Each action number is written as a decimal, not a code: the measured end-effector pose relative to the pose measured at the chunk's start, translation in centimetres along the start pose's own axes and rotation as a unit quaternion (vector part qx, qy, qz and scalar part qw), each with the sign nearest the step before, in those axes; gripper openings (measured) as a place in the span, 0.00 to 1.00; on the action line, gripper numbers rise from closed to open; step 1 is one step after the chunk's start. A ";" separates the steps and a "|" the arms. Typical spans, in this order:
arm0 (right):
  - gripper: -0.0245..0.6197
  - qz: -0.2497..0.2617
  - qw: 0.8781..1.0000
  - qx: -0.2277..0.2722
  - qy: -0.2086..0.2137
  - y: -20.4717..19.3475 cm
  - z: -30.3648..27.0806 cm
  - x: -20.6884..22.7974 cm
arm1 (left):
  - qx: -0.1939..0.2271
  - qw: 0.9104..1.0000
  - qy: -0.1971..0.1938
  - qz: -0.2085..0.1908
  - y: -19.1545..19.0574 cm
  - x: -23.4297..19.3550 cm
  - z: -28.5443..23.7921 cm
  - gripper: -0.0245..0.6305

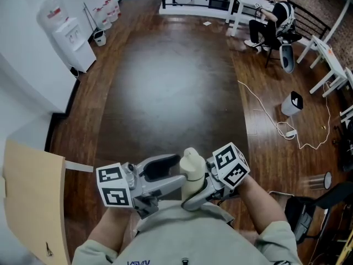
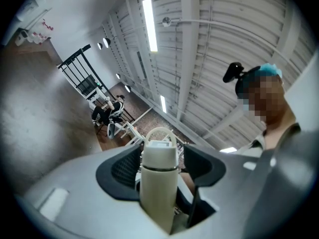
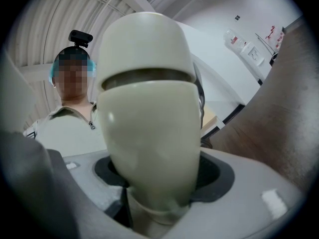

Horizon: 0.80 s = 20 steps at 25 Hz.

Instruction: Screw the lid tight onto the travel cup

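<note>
The cream travel cup (image 1: 191,171), lid (image 2: 159,152) on, stands upright before the person's chest, its body clamped in the right tool (image 1: 203,187) and also between the spread, non-touching jaws of the left tool (image 1: 169,174).

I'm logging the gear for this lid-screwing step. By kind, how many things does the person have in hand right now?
tools: 2, the left tool and the right tool
travel cup: 1
lid: 1
total: 4
</note>
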State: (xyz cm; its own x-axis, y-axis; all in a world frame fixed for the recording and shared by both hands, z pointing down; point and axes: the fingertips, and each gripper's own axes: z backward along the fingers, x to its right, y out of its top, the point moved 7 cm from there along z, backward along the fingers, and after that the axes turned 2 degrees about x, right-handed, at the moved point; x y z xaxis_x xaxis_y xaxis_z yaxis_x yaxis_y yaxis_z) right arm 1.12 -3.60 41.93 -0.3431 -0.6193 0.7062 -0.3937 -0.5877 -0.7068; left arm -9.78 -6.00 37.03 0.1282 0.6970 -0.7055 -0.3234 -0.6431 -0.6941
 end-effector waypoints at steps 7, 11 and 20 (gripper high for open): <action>0.54 -0.004 0.997 -0.024 -0.070 -0.4 -0.2 1.2 | -0.026 0.998 0.037 -0.039 -0.5 -0.1 -1.1 0.52; 0.55 -0.005 0.995 -0.035 -0.093 -0.6 -0.3 1.4 | -0.042 0.997 0.052 -0.049 -1.0 -0.6 -1.8 0.52; 0.55 0.004 0.998 -0.002 0.067 0.5 -1.3 -1.5 | -0.042 0.979 -0.197 0.027 -0.4 -1.3 -2.0 0.49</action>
State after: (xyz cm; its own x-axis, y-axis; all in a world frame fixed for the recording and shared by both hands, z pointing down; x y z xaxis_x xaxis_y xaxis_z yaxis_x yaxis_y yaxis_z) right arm 0.34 -2.29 40.61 -0.4576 -0.5490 0.6994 -0.3941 -0.5799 -0.7130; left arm -7.93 -7.26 37.91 -0.2639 0.7196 -0.6423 -0.2395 -0.6940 -0.6790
